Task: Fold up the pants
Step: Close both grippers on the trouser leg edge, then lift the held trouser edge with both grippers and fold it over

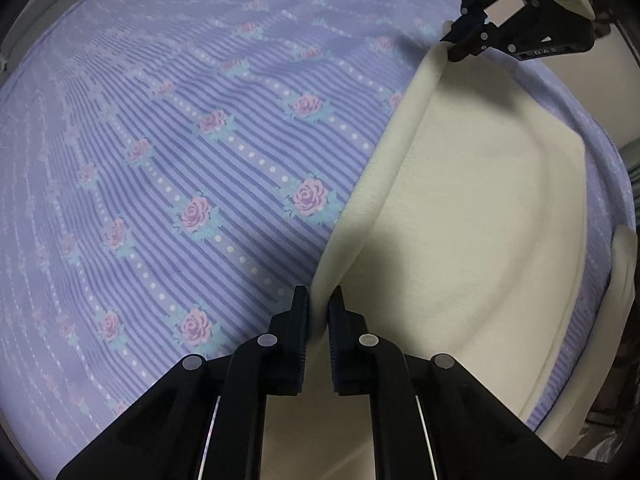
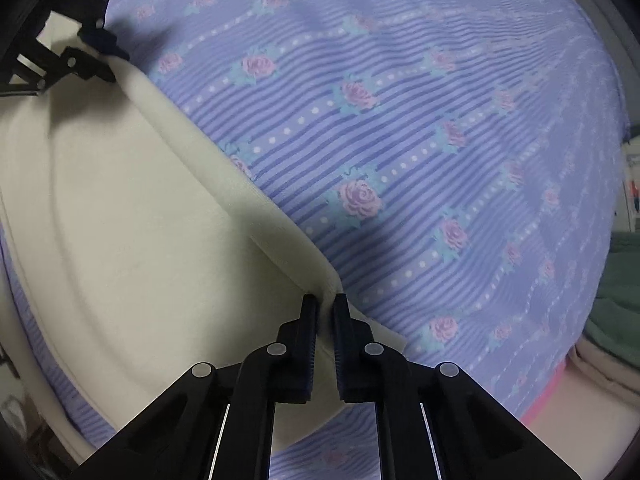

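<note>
Gripping stage of a fold: cream pants (image 1: 472, 200) lying flat on the striped floral sheet (image 1: 180, 120), one long edge pinched at both ends. Left gripper (image 1: 319, 304) nearly closed on the edge's near end, cloth pressed between the pads; right gripper (image 2: 325, 304) likewise clamped narrow on the far corner. Next, probably: lifting both ends together, level, and carrying the edge across to the opposite side without slipping.

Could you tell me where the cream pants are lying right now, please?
The cream pants lie on the floral striped bedsheet, filling the right of the left wrist view; the left gripper and right gripper pinch opposite ends of one edge.
</note>
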`<control>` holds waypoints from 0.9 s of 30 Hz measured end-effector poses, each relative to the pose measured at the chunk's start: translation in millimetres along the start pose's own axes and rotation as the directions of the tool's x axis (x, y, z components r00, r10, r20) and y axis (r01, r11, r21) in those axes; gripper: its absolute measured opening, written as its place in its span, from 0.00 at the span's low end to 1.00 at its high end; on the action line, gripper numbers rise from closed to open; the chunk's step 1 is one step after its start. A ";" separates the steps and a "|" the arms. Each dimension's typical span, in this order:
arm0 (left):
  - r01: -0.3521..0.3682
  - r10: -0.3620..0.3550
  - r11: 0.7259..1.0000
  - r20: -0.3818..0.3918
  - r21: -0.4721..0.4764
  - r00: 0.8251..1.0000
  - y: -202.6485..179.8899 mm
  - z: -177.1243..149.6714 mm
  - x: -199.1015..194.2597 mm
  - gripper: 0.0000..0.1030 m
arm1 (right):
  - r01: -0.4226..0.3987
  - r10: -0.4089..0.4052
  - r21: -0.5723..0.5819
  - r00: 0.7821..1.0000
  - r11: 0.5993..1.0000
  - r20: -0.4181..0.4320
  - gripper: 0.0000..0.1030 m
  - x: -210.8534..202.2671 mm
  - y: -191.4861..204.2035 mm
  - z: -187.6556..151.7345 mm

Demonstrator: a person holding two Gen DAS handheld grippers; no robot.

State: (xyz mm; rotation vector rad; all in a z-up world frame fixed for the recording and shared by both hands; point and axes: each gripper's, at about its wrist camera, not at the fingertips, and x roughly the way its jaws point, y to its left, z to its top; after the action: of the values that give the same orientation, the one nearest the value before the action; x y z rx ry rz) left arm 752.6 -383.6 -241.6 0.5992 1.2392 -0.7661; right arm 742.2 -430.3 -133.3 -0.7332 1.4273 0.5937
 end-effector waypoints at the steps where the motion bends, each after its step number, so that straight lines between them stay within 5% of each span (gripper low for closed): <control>1: -0.003 0.003 1.000 0.007 -0.002 1.000 -2.2 2.3 -5.5 0.10 | 0.008 -0.009 0.013 1.000 1.000 0.020 0.08 -8.6 2.7 -5.6; 14: -0.046 0.039 0.998 0.170 0.036 0.985 -58.0 -35.1 -115.7 0.10 | 0.155 -0.164 0.075 0.979 0.985 0.120 0.07 -118.5 32.0 -55.7; 27: -0.045 0.014 0.991 0.242 0.124 0.970 -163.1 -107.0 -178.5 0.10 | 0.335 -0.370 0.205 0.913 0.920 0.172 0.06 -212.2 138.0 -134.9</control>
State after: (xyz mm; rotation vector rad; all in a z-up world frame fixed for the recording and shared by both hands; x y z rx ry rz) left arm 534.8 -369.3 -92.3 0.6086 0.9609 -0.8718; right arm 535.2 -428.4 65.2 -0.7472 1.1005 0.2512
